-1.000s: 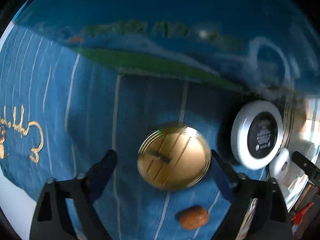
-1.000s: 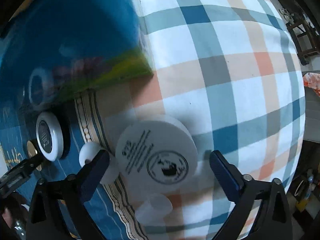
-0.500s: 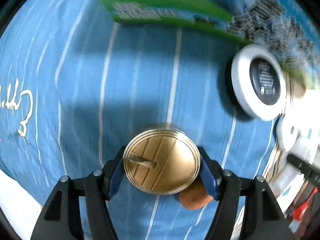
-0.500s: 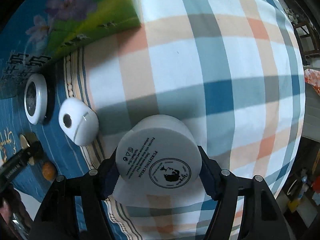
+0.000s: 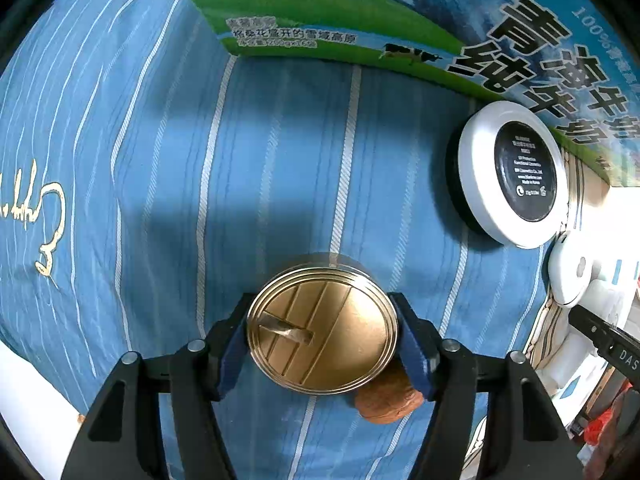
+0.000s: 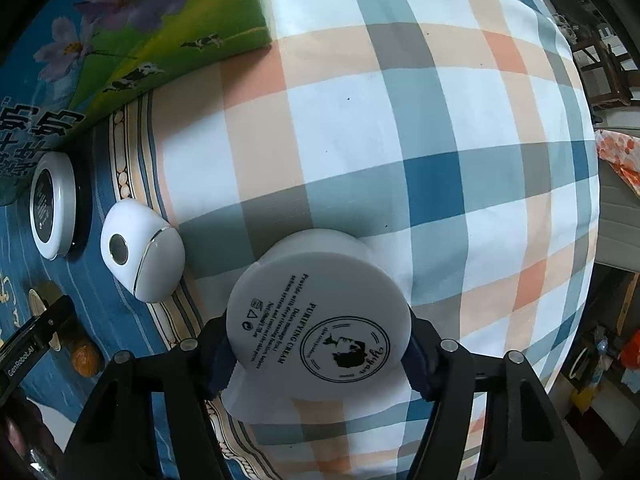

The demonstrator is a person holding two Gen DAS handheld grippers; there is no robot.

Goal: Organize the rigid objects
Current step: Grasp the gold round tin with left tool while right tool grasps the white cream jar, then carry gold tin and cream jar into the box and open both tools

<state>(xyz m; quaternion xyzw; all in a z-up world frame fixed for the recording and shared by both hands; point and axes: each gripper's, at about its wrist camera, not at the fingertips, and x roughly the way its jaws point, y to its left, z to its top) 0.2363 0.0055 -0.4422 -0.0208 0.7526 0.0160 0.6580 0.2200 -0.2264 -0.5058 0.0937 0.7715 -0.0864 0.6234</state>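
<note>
A: What's diff vs a sec ago?

B: Both grippers were gaping wide around their targets then. Now the left gripper [image 5: 322, 340] is clamping the gold tin [image 5: 322, 330] btwn its blue pads, and the right gripper [image 6: 320, 350] is pinching the white cream jar [image 6: 318, 320] the same way. So both grasps look made; lifting & sorting is prob next.

A: Where are they sitting?

B: Tin's over the blue striped sheet [image 5: 240, 160], partly covering a brown nut-like lump [image 5: 388, 398]. Jar's over the plaid cloth [image 6: 400, 120], near its edge. Can't tell if either is off the fabric yet.

A: Materials?

B: Tin's looking like brushed metal, round, ridged lid, shiny. Jar's matte plastic, cylindrical, black print on its flat face. Both hard & smooth, so slipping is a risk imo.

A: Other stuff?

B: A white compact [image 5: 514, 174] w/ black label, a glossy white pod [image 6: 142, 250], and a milk carton box [image 5: 400, 12] behind.
</note>
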